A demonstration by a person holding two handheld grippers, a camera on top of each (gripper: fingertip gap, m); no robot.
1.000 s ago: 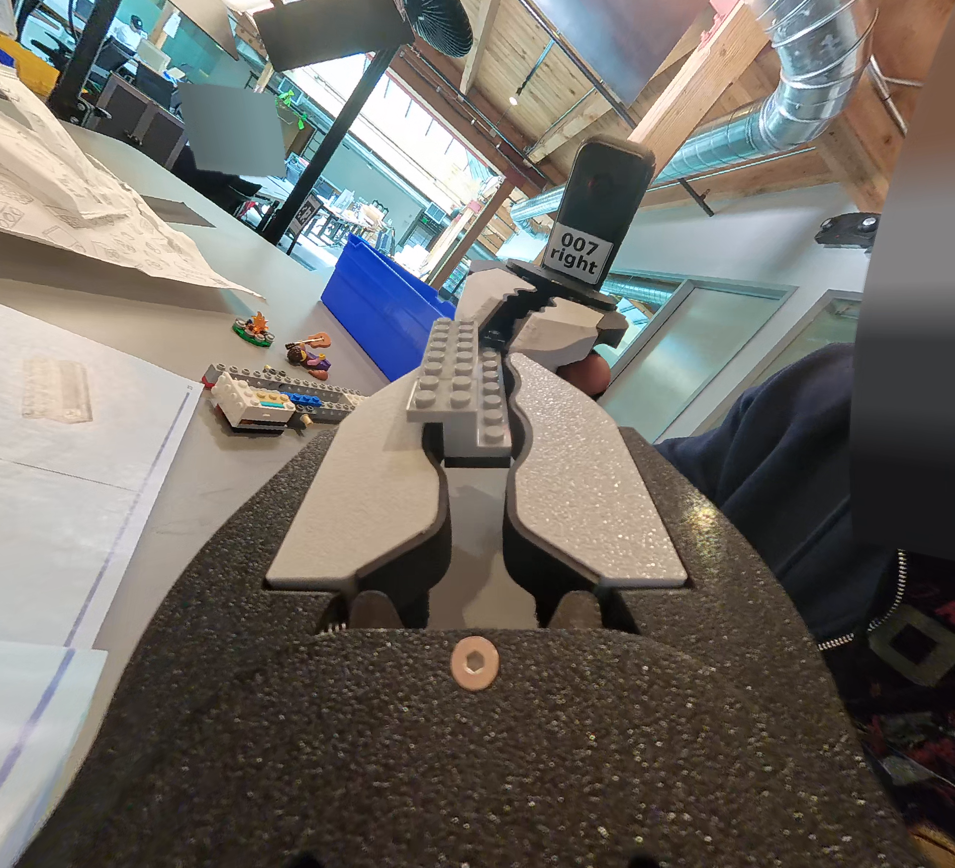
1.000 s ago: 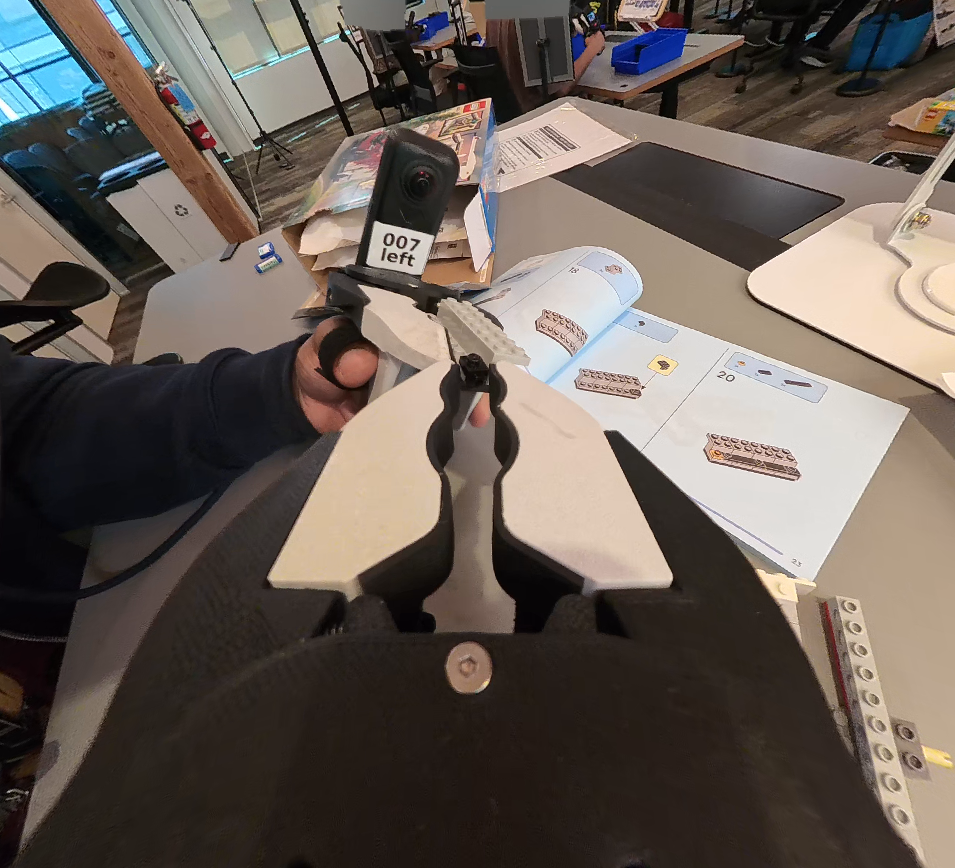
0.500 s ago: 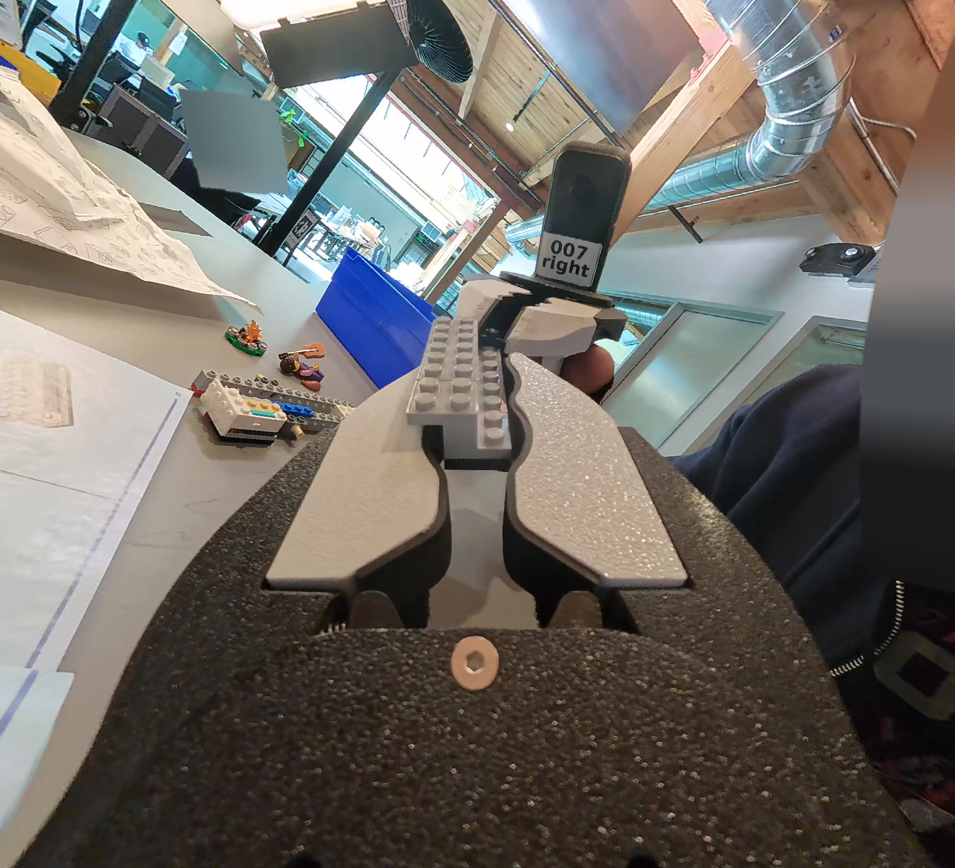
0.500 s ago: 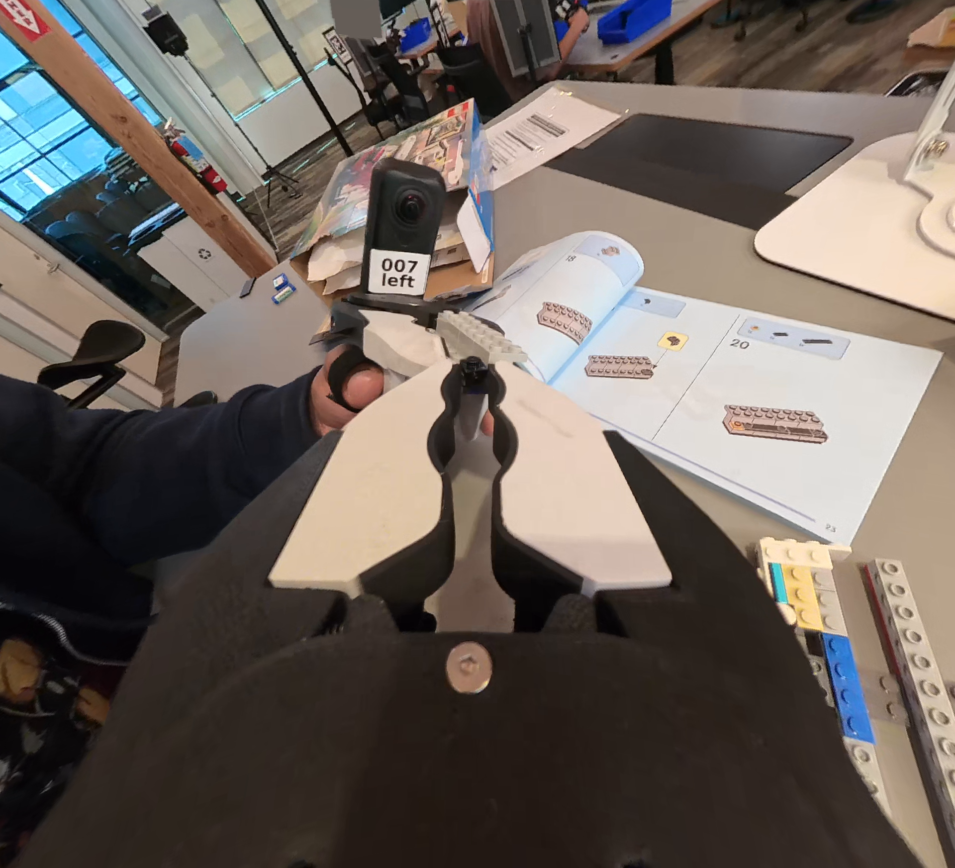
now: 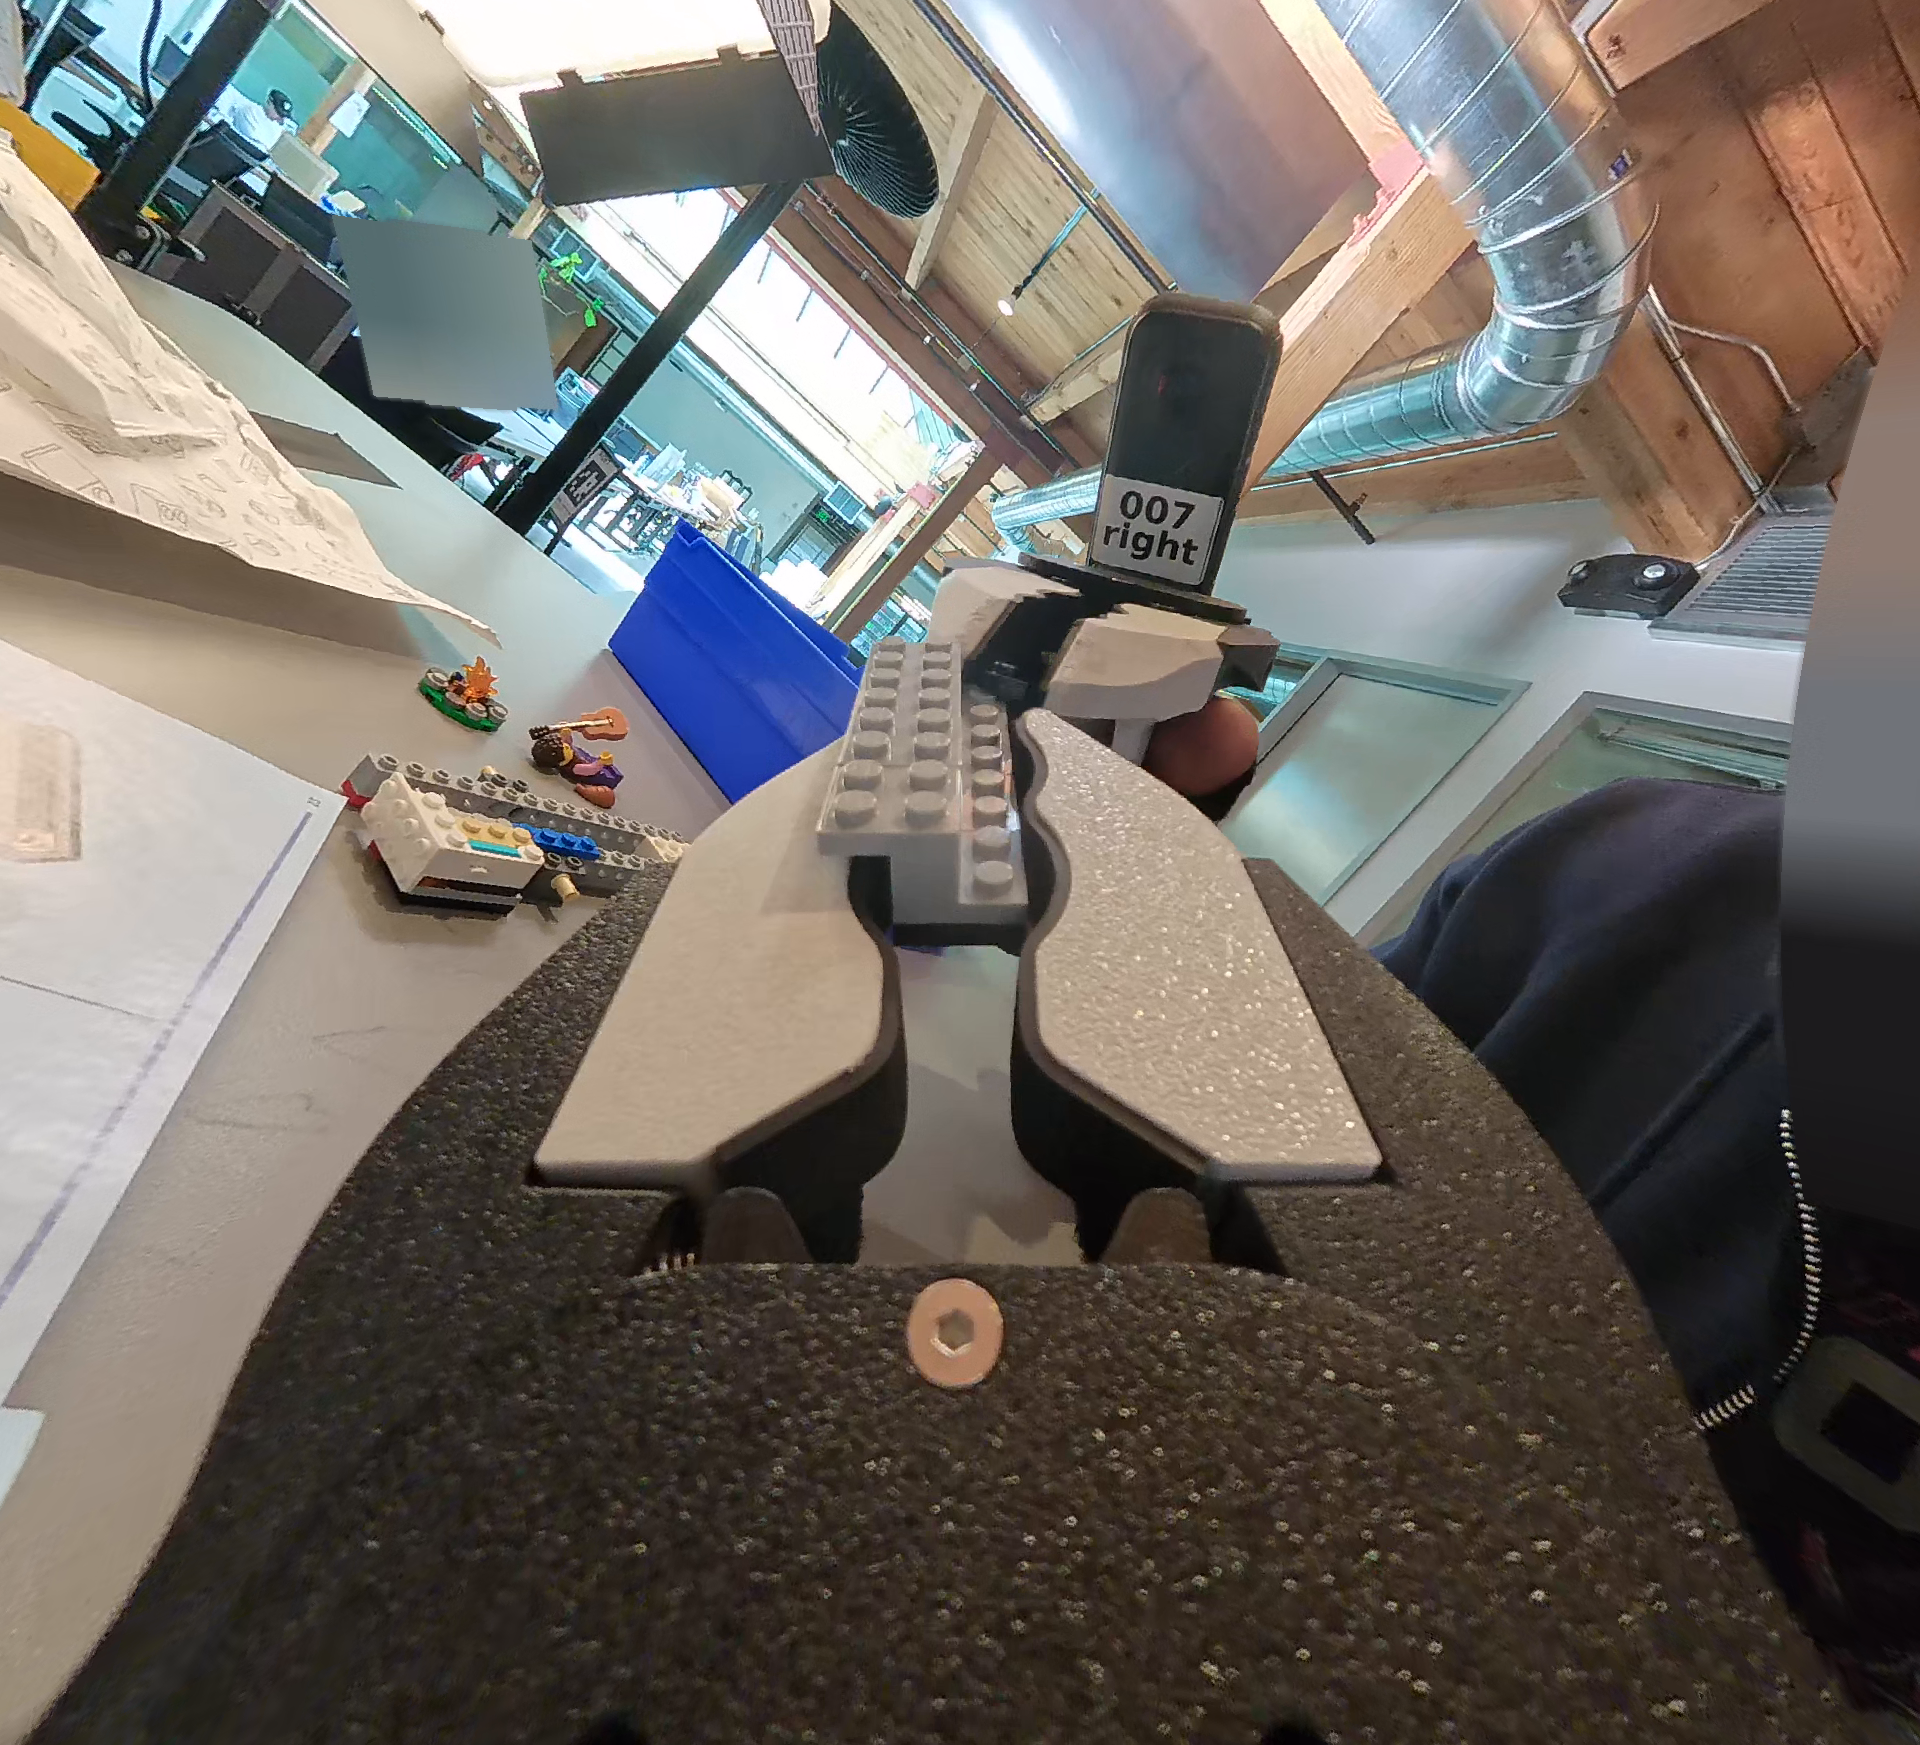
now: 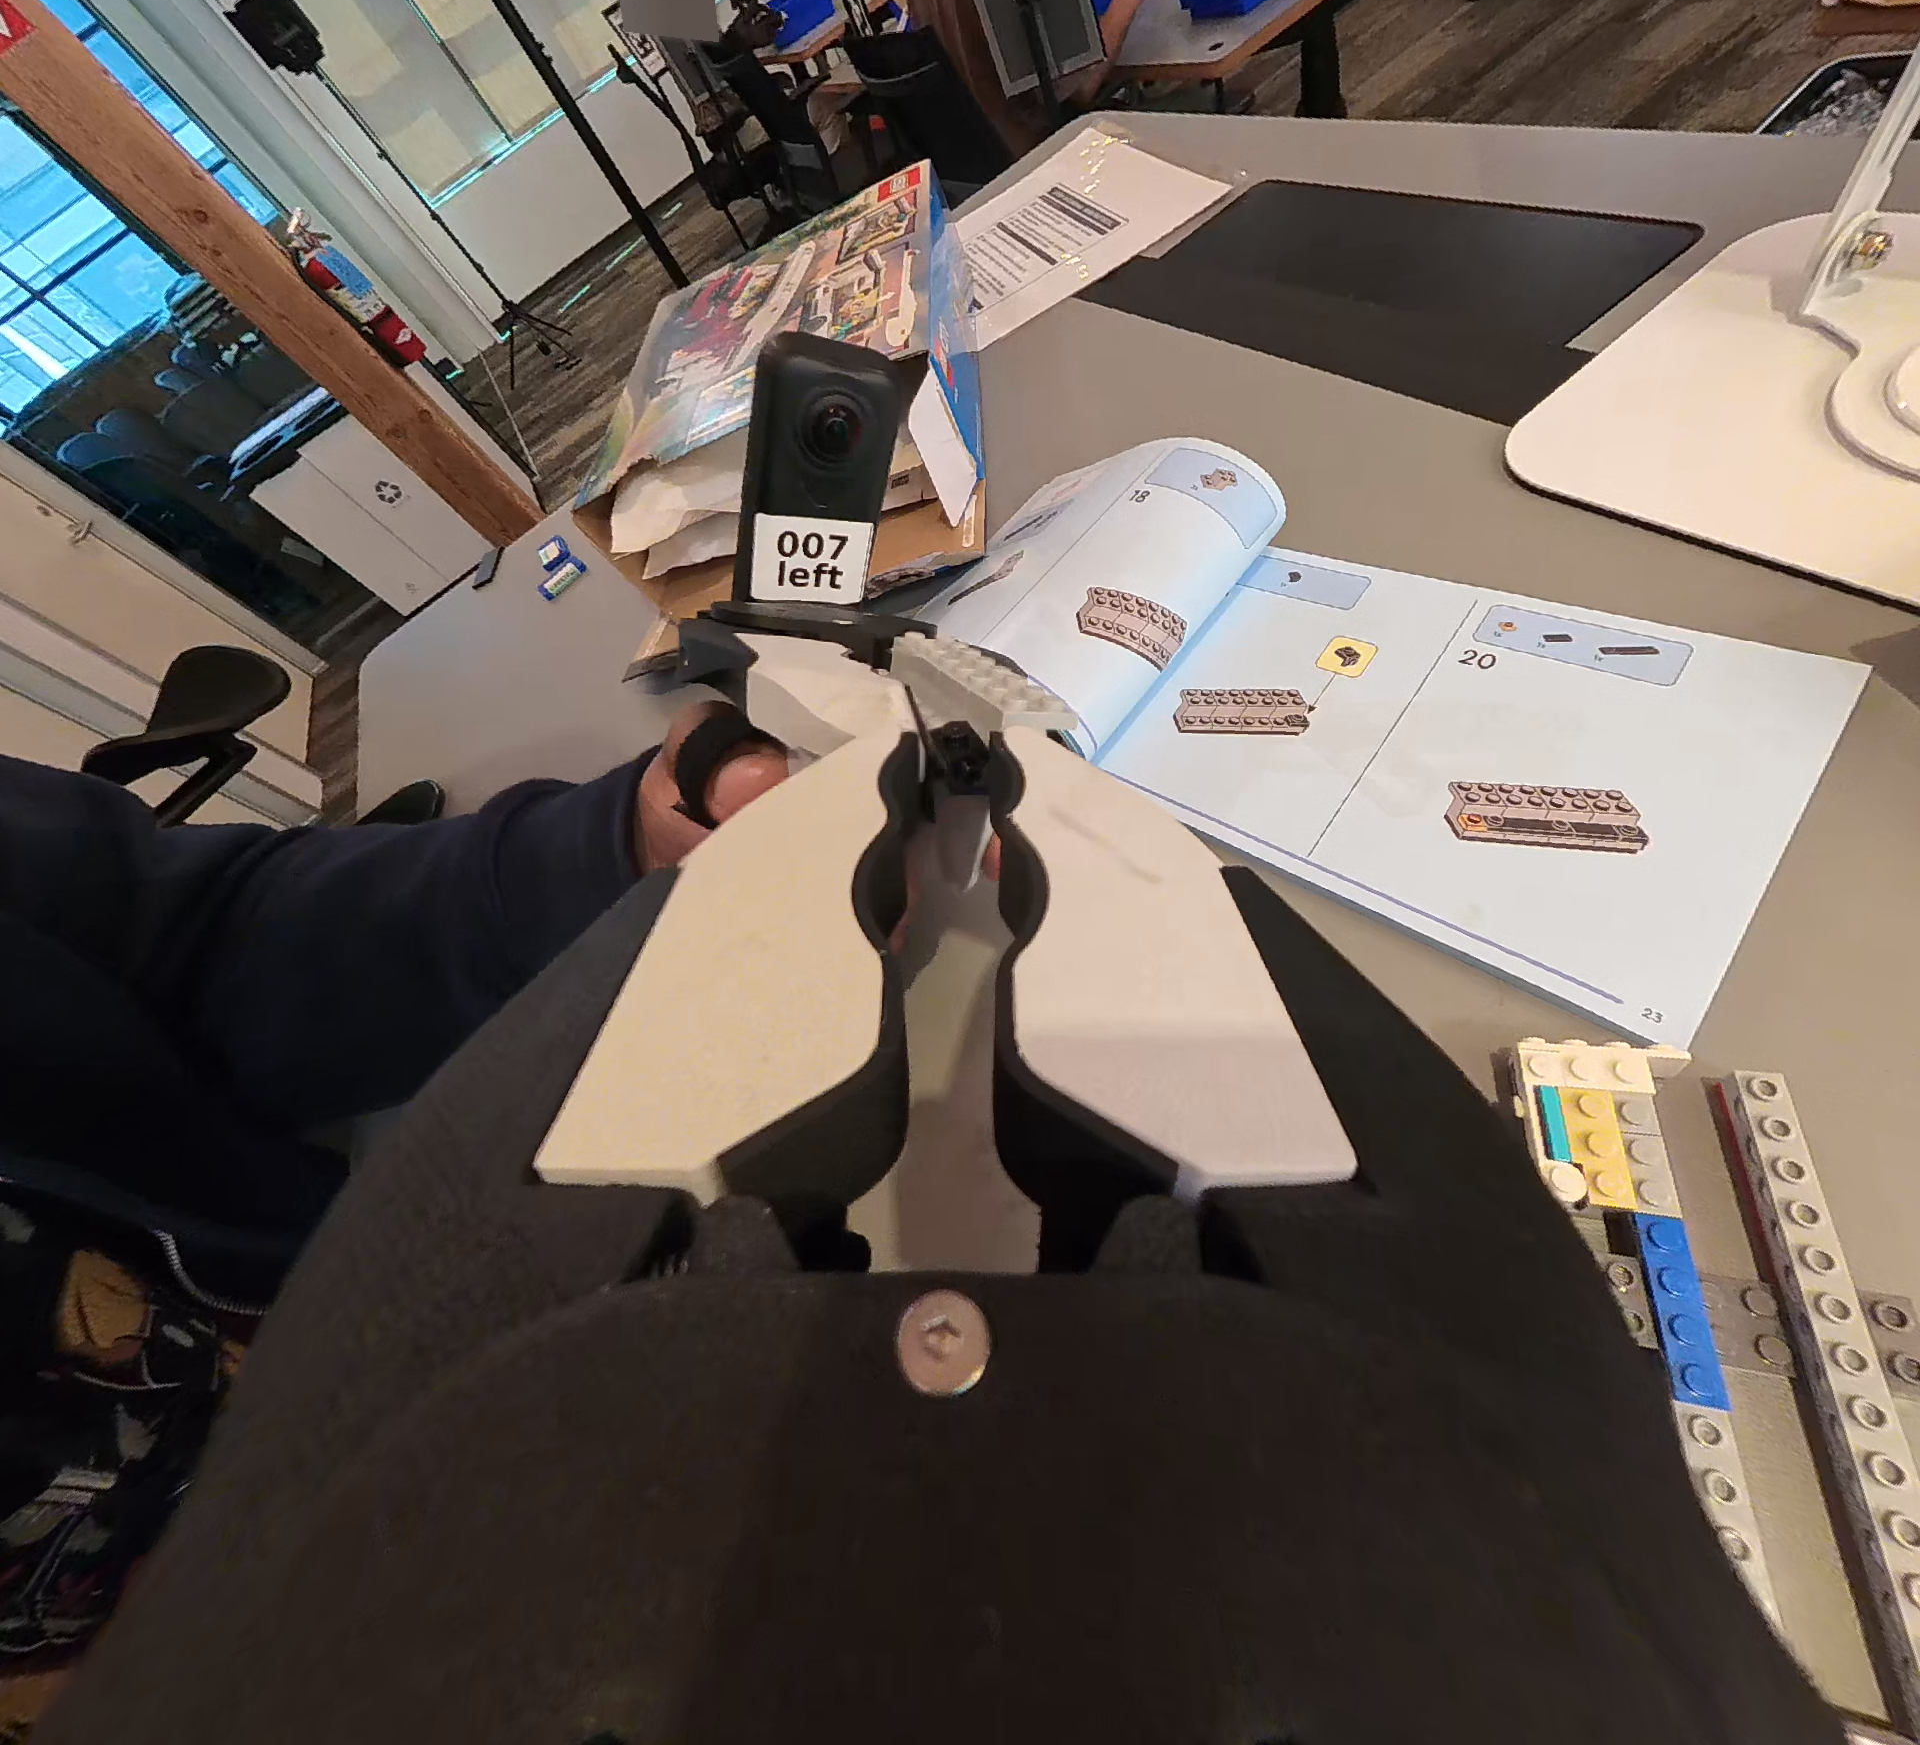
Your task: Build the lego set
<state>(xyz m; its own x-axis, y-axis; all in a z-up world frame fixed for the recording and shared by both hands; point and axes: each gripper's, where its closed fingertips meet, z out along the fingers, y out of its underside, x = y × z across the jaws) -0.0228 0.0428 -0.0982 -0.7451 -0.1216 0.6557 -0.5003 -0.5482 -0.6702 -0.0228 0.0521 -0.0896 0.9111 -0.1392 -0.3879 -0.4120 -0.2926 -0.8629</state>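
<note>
Both grippers meet in mid-air above the grey table (image 6: 1351,407), tips nearly touching.

Left gripper (image 5: 940,822): clamped on grey brick assembly (image 5: 925,770), studs facing up, long axis running fwd past the fingertips. Held by its near end, prob. so the far end stays exposed for the other tool. Fingers (image 5: 1132,885) snug against the brick's sides, no gap seen.

Right gripper (image 6: 961,755): closed on small black piece (image 6: 961,750), pinched right at the tips, just beside the far end of the grey assembly (image 6: 987,682). Tip pinch likely keeps the part's face free to mate w/ the grey one. Contact btwn black piece and grey brick: can't tell.

Open instruction booklet (image 6: 1455,760) flat on table right of the grippers, pages up, presumably for ref. Partly built model (image 5: 468,848) w/ white, yellow, blue bricks parked on table to the side, also seen in right view (image 6: 1621,1176). Minifigure (image 5: 577,750) and small campfire piece (image 5: 464,687) lying beyond it, blue bin (image 5: 727,667) farther back. Opened cardboard box (image 6: 810,365) behind left gripper.
</note>
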